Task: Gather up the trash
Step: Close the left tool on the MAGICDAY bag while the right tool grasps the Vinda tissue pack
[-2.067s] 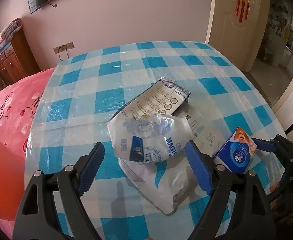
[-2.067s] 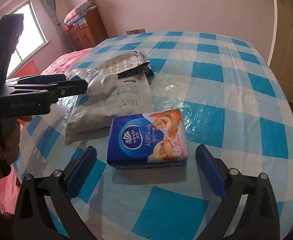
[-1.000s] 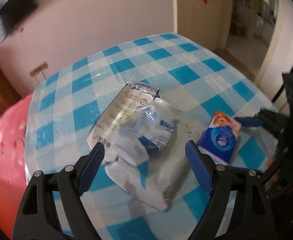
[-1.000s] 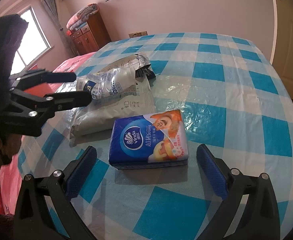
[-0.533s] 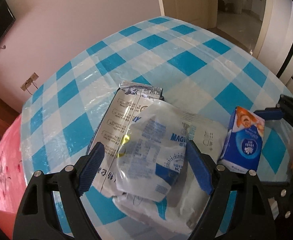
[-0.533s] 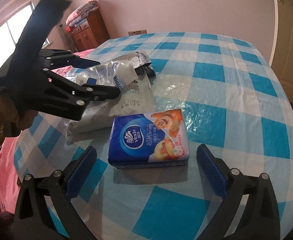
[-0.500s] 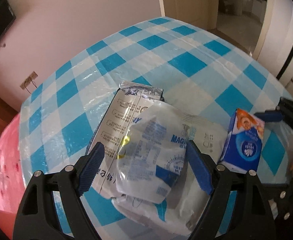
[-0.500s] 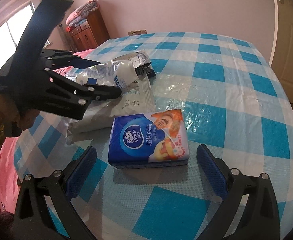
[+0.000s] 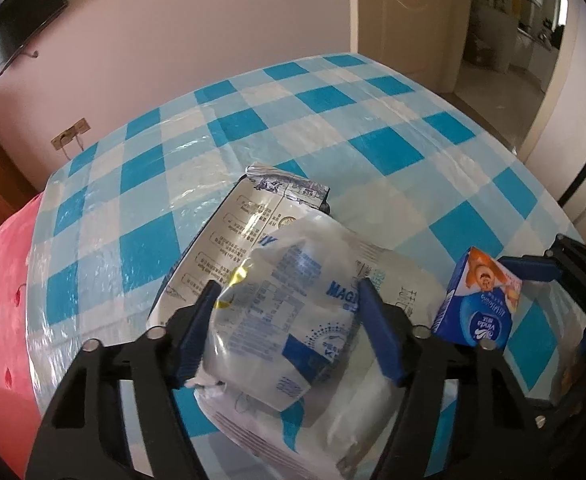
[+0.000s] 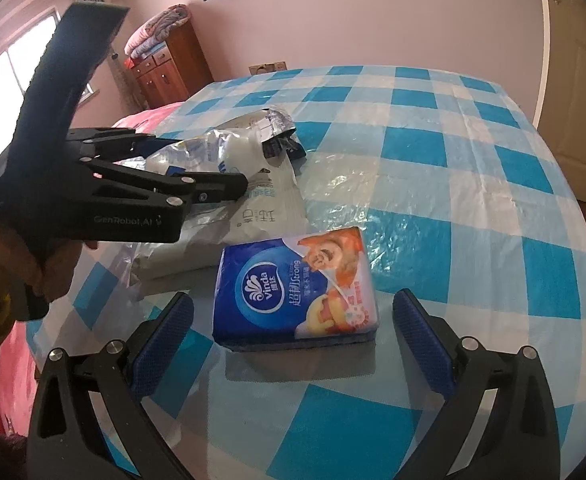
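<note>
Left wrist view: crumpled clear plastic wrapper (image 9: pixel 281 320) sits between the left gripper (image 9: pixel 289 328) pads, jaws narrowed onto its sides and pinching it. It rides on top of a silver foil pouch (image 9: pixel 249 216) and a white plastic bag (image 9: pixel 389 280), all near the table's (image 9: pixel 333 120) near-left part. Far half of the checked table is open; its far and right edges curve away toward the door side. Lower part of the white bag is cut off behind the gripper body.

Right wrist view: right gripper (image 10: pixel 293 332) jaws stand wide, low over the table, with the blue tissue pack (image 10: pixel 293 292) lying flat just ahead between them, untouched. Only this view shows the hand (image 10: pixel 49 260) on the left gripper's handle; wrapper print is unreadable here.
</note>
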